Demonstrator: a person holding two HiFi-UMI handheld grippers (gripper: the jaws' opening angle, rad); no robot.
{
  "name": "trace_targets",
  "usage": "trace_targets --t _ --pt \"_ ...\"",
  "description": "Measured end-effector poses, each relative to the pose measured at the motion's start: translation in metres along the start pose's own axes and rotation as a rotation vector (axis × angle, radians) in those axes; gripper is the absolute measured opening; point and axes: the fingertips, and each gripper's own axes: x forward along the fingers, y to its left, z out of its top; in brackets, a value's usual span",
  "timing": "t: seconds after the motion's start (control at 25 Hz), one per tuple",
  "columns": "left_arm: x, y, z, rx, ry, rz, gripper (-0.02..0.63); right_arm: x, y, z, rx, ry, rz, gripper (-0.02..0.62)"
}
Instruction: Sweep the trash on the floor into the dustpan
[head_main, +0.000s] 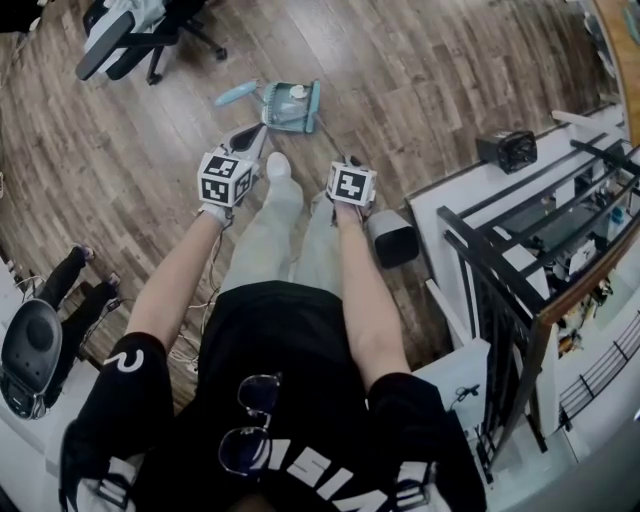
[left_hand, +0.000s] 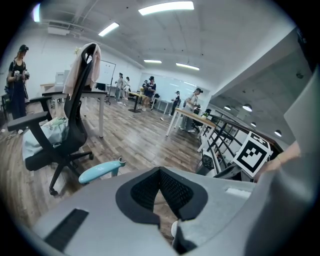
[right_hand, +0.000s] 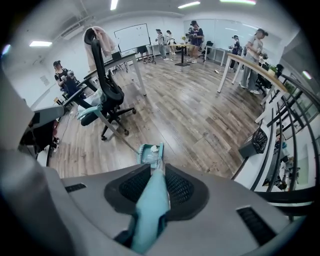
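Though the shirt lettering (head_main: 310, 468) is too cut off to read, only the right gripper view shows the right gripper (right_hand: 157, 169) clamping a teal handle (right_hand: 149, 210) that reaches the dustpan (right_hand: 149, 153). The left gripper (left_hand: 160, 171) is pinched together with nothing in it.

Head view steeply down; gripper views forward; dustpan (head_main: 292, 108) shared.

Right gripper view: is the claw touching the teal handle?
Touching. The right gripper view shows the right claw shut on the teal handle, jaws pressing both its sides.
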Motion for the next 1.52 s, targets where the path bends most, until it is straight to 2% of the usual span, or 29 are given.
trace_targets --t 0.32,0.64,0.92,1.32,1.52 --pt "-0.005 0.0 0.012 0.011 -0.012 0.004 -0.002 -0.022 -0.03 0.0 -0.029 -0.017 -0.077 0.086" --pt "-0.016 -0.003 0.038 0.028 -0.035 0.018 -0.002 -0.057 -0.046 0.013 -0.037 -0.068 -0.087 0.086" --pt "-0.038 -0.006 0.084 0.015 -0.118 0.045 -0.002 -0.106 -0.05 0.047 -0.099 -0.181 -0.086 0.086" --pt "-0.073 -0.038 0.146 0.01 -0.258 0.056 -0.002 -0.175 -0.056 0.088 -0.164 -0.324 -0.053 0.086" --pt "-0.085 -0.056 0.178 0.034 -0.316 0.059 -0.002 -0.203 -0.067 0.109 -0.178 -0.381 -0.044 0.086"
